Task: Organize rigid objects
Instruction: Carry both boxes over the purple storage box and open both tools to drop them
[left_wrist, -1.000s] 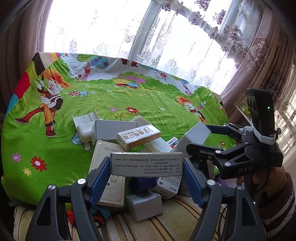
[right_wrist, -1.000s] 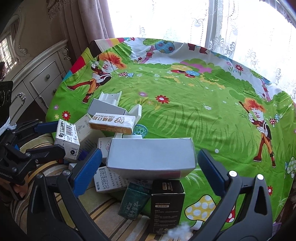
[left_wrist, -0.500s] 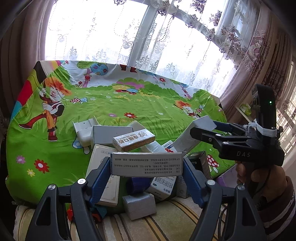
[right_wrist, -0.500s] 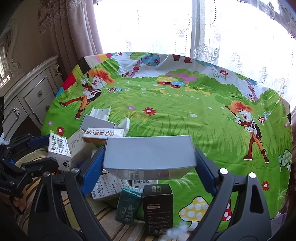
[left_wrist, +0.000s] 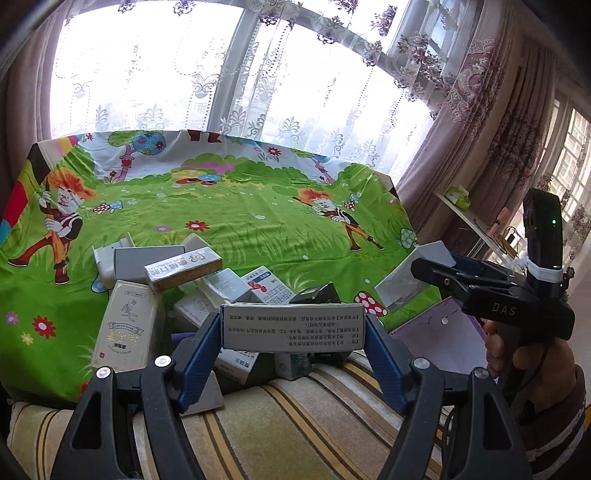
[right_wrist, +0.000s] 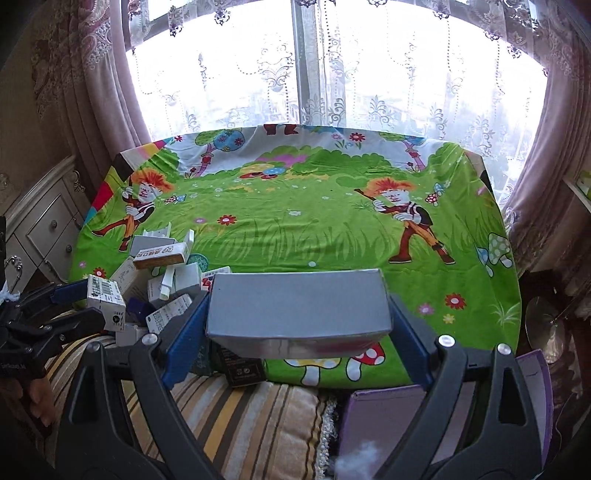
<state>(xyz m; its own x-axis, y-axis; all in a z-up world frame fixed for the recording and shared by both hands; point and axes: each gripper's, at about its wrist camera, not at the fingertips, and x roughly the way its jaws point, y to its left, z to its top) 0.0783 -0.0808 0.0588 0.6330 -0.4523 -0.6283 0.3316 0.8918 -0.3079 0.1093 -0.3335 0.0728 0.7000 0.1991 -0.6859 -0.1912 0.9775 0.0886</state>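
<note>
The left gripper (left_wrist: 291, 328) had its jaws clamped on a white printed box (left_wrist: 291, 326), and the right gripper (right_wrist: 297, 317) on a grey box (right_wrist: 297, 304), both above the surface's (right_wrist: 314, 229) near edge beside the box pile (left_wrist: 207, 284).

Both claws are raised and clamped on loads. The left claw (left_wrist: 291, 328) pinches a white box (left_wrist: 291, 326) end to end between blue pads. The right claw (right_wrist: 297, 306) grips a grey box (right_wrist: 297, 304) the same way, a hand (left_wrist: 517, 354) wrapped around its handle.
</note>
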